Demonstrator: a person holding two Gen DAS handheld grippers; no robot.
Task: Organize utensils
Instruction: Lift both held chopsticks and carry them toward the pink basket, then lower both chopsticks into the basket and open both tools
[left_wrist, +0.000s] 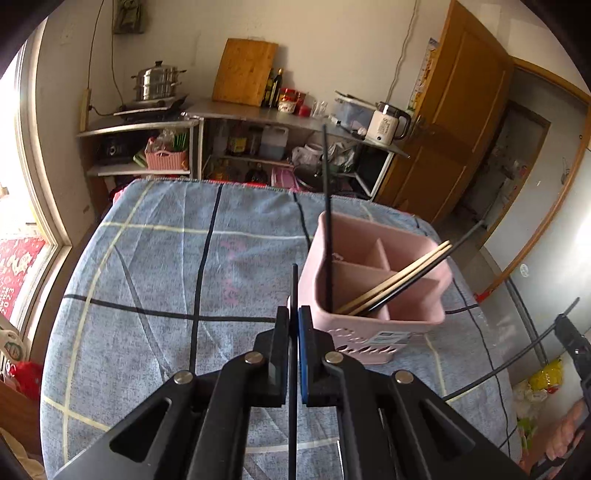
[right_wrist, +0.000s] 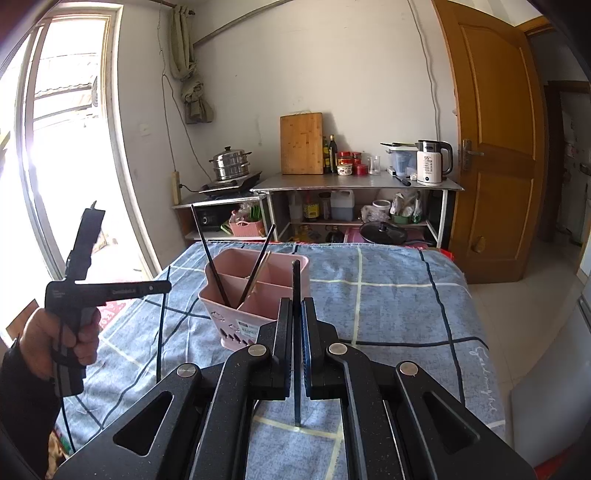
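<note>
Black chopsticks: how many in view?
4 black chopsticks: one clamped in the left gripper, one in the right gripper, one upright in the pink holder, one leaning there beside pale chopsticks. More may hide behind those.

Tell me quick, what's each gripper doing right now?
Left gripper: shut on a black chopstick.
Right gripper: shut on a black chopstick.

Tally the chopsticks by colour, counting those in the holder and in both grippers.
Black chopsticks: 4 (two in the pink holder, one in the left gripper, one in the right gripper)
Pale wooden chopsticks: 2, in the holder
Total: 6
</note>
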